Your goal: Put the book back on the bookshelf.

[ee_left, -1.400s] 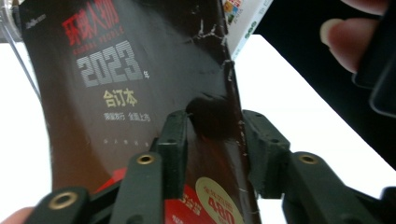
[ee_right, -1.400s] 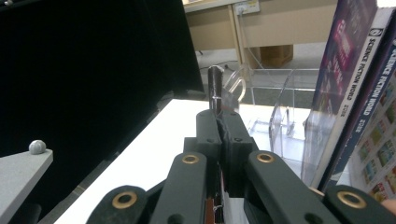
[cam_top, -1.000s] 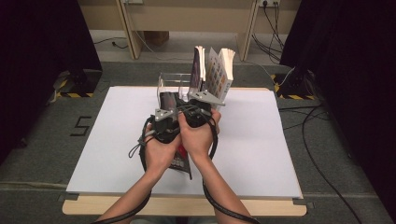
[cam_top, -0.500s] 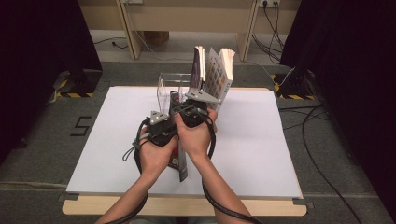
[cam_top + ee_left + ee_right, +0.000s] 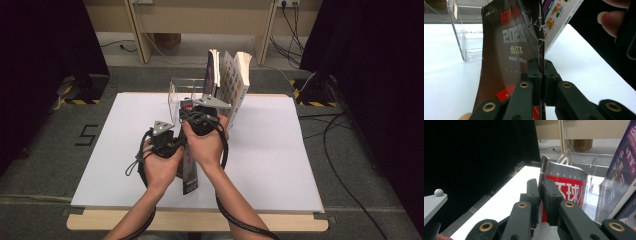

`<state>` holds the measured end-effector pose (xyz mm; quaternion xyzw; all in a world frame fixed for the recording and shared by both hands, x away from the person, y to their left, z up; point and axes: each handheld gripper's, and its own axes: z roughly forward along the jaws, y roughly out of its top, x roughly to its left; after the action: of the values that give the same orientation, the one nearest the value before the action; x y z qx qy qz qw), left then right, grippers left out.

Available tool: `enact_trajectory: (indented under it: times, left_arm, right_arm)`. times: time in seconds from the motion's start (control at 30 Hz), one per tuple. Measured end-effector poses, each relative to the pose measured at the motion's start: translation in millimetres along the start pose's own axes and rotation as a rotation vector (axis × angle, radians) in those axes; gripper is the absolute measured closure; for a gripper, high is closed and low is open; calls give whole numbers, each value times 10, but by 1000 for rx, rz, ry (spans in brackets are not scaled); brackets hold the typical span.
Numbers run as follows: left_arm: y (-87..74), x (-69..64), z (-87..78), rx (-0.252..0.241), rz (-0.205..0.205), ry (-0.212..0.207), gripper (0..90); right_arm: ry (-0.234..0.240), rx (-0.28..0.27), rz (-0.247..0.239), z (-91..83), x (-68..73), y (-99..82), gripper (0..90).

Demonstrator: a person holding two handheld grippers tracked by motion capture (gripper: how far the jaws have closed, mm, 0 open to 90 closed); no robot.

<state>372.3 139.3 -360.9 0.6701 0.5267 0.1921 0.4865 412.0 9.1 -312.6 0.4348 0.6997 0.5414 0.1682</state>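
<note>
Now gripping a dark magazine (image 5: 189, 167) at centre frame, flat-ish between both hands, near the clear rack (image 5: 181, 95) in the upper middle. Left gripper (image 5: 541, 75) clamped on its spine edge, jaws having just closed onto the cover. Right gripper (image 5: 541, 195) pinching the red-printed top end, jaws having just eased open a little, yet pads apparently touching paper. Risky from here: thin glossy cover, frayed spine, so could tear or slip if pulled in opposite directions. Could also sag and buckle under one-ended support. Close to the upright books (image 5: 227, 77) in the rack; a careless swing could knock them over.
</note>
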Motion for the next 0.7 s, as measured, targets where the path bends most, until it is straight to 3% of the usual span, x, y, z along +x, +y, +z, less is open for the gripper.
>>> enact_trajectory:
  times: [0.17,0.33,0.43,0.7]
  left_arm:
    - [2,67,-18,-2,-10,-19,869]
    - [-11,111,-48,-24,-8,-29,869]
    - [-18,132,-62,-31,-3,-34,869]
    - [-8,182,-134,-55,13,-59,870]
  right_arm:
    - [19,0,-16,-8,-9,22,759]
    - [46,-45,-9,-98,-48,47,635]
    - [42,-71,0,-190,-110,59,626]
    - [-6,-54,8,-360,-377,-58,624]
